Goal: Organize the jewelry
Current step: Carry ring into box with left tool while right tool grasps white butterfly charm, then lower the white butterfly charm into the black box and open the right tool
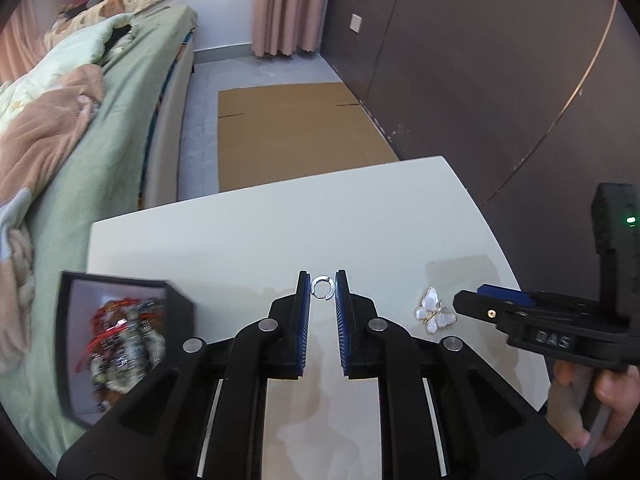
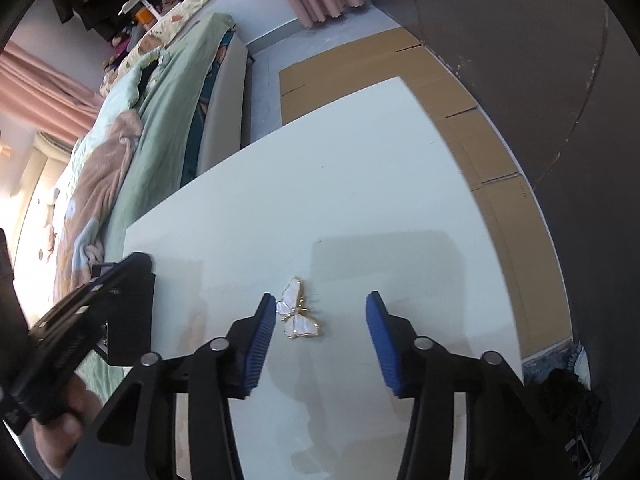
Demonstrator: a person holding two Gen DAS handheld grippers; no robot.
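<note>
Left tool [image 1: 322,280] pinching upright hoop earring [image 1: 322,288], clasp uppermost

On the white surface [image 2: 340,184] lies a butterfly brooch [image 2: 297,309], pearly wings edged in gold. The right hand-held gripper [image 2: 322,314] straddles it with jaws apart: the left blue pad just beside the brooch, the right pad well clear of it.

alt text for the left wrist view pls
A small silver hoop ring is pinched between the blue-padded left gripper above a white table; a white-and-gold butterfly brooch lies right, by the right gripper.
</note>
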